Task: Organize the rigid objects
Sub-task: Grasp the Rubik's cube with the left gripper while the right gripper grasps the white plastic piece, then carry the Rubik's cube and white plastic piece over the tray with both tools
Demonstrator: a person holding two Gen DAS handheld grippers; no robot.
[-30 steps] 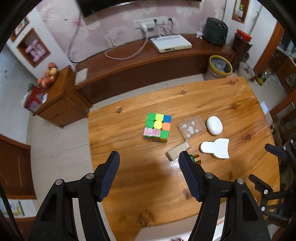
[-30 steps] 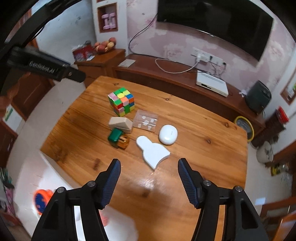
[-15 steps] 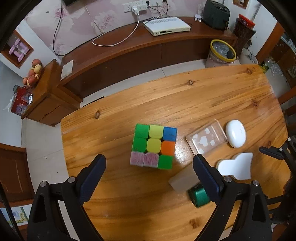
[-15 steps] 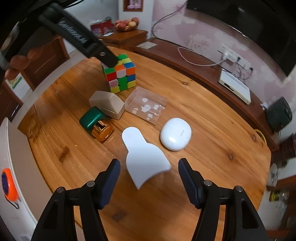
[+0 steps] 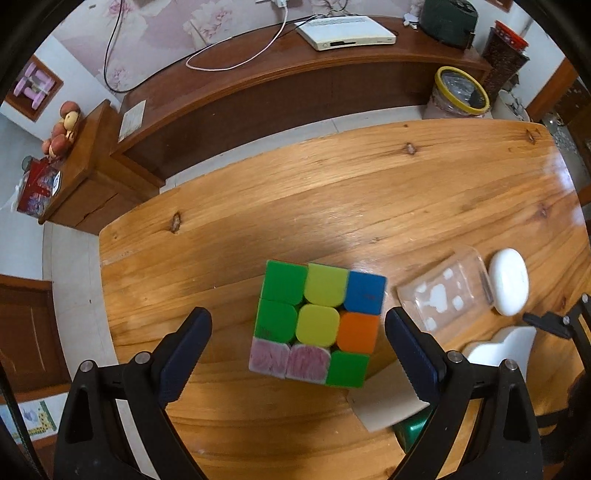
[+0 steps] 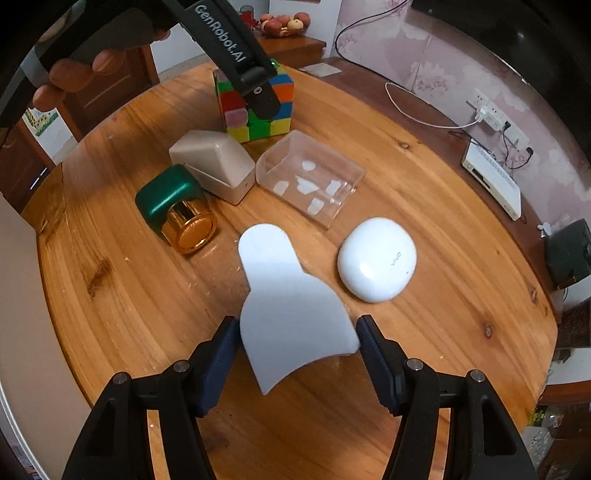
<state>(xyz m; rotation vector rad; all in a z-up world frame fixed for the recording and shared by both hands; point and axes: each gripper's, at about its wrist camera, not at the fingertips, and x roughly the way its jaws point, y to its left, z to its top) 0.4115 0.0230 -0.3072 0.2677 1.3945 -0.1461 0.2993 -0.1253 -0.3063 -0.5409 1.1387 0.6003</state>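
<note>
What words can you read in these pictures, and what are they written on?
"GenRobot.AI": white letters on the black arm of the left tool, above the puzzle cube.
White earbud case: a small grey mark, too small to read.
Red box on the side cabinet: print too blurred to read.

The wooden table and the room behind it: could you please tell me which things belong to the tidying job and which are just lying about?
For the job: cube; white scraper; earbud case; clear box; beige block; green and gold jar.

Lying about: router; white cable; bin; fruit.
</note>
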